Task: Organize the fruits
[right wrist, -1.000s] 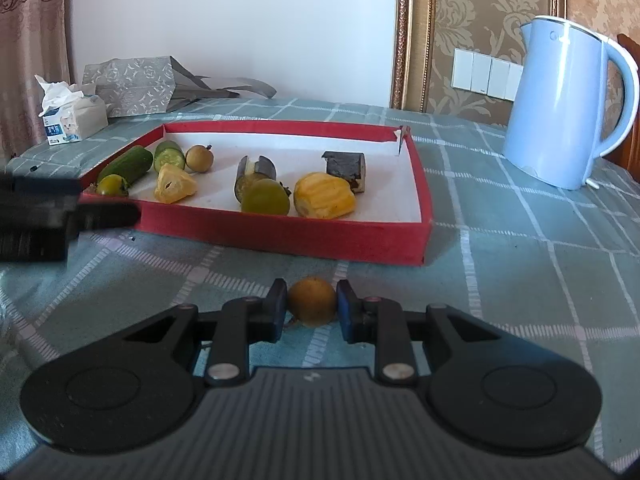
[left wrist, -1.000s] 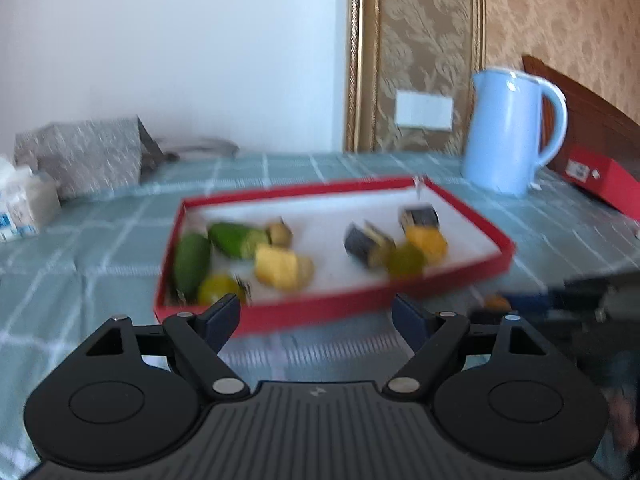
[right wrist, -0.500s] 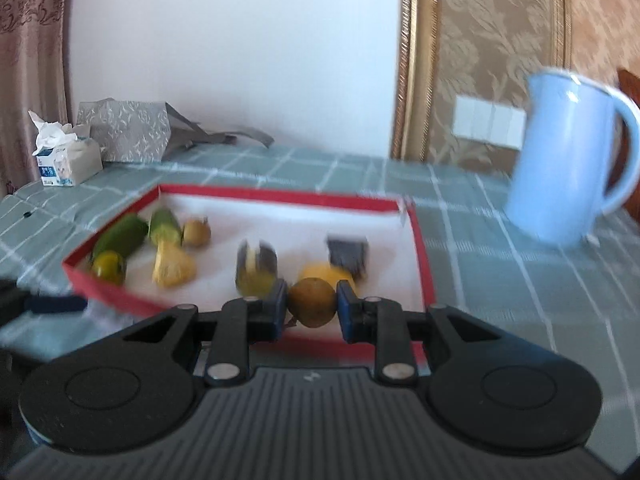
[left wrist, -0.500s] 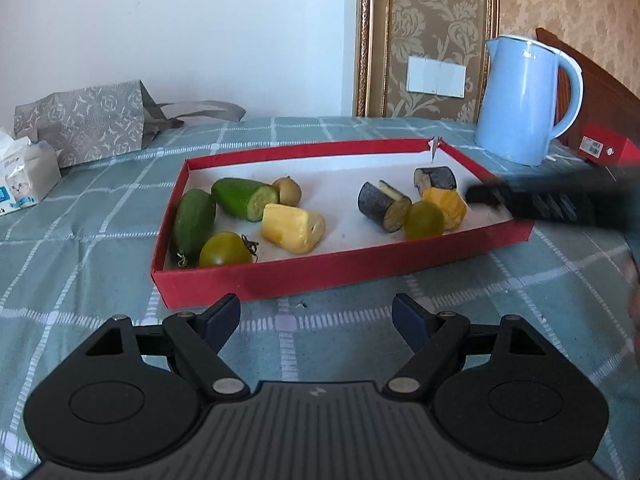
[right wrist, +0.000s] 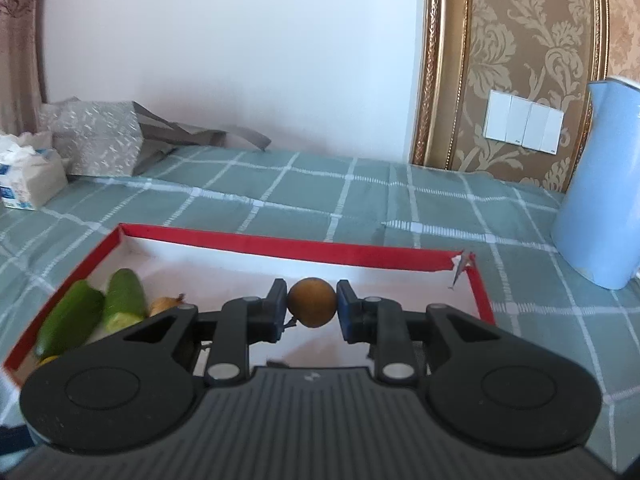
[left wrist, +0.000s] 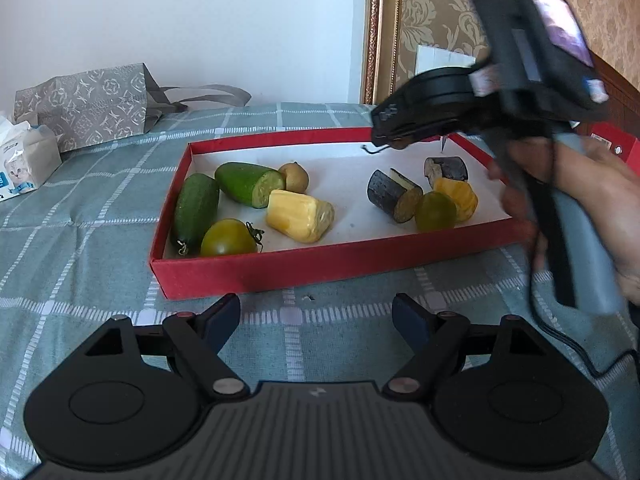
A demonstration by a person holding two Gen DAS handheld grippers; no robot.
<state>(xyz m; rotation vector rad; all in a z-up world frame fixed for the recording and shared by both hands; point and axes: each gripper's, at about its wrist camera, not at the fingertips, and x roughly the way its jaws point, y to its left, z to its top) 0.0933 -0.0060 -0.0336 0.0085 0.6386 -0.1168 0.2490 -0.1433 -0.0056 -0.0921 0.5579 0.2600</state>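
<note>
Right gripper, jaws clenched on the brown round fruit, hangs over the red tray's bare middle; left gripper, jaws released, waits outside it.

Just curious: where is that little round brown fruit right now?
In the right wrist view, the brown fruit sits pinched in the right gripper, held above the red tray.

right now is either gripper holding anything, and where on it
The right gripper pinches a small round brown fruit across its middle, one finger on each side. The left gripper is open and holds nothing.
</note>
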